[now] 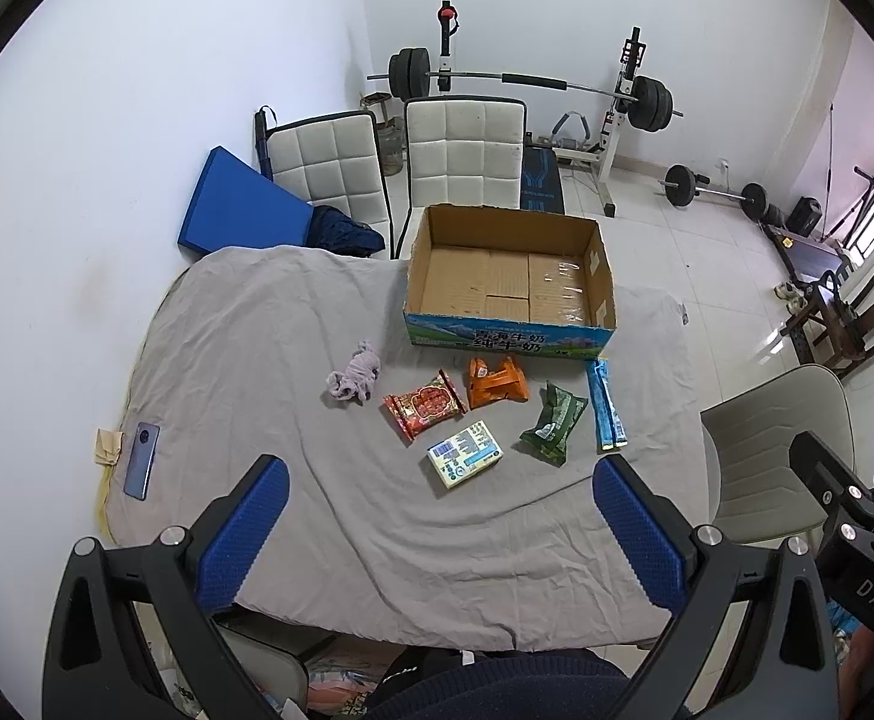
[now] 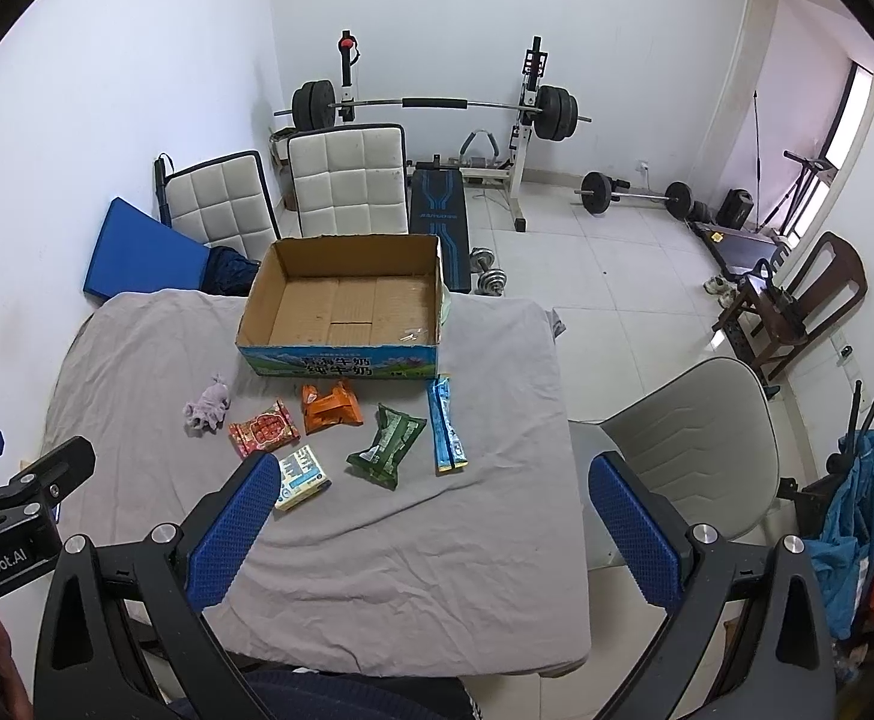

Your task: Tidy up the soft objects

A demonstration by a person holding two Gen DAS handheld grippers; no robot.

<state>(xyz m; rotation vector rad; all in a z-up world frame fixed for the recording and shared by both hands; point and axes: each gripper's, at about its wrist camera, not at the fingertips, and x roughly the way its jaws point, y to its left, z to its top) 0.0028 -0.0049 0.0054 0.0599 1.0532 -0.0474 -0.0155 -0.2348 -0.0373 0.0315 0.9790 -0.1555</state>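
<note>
An open, empty cardboard box (image 1: 506, 285) (image 2: 347, 306) stands at the far side of the grey-covered table (image 1: 293, 360). In front of it lie a lilac cloth bundle (image 1: 354, 379) (image 2: 206, 405), a red snack pack (image 1: 428, 405) (image 2: 263, 427), an orange pack (image 1: 495, 383) (image 2: 330, 405), a green pack (image 1: 554, 423) (image 2: 386, 444), a blue stick pack (image 1: 607, 405) (image 2: 448, 426) and a white-green packet (image 1: 465, 454) (image 2: 302, 476). My left gripper (image 1: 440, 483) is open and empty above the near table edge. My right gripper (image 2: 434, 477) is open and empty, to the right.
A phone (image 1: 141, 460) lies at the table's left edge. Two white padded chairs (image 1: 464, 153) stand behind the table, a beige chair (image 2: 695, 438) at its right. A weight bench and barbells (image 2: 437, 111) fill the back of the room.
</note>
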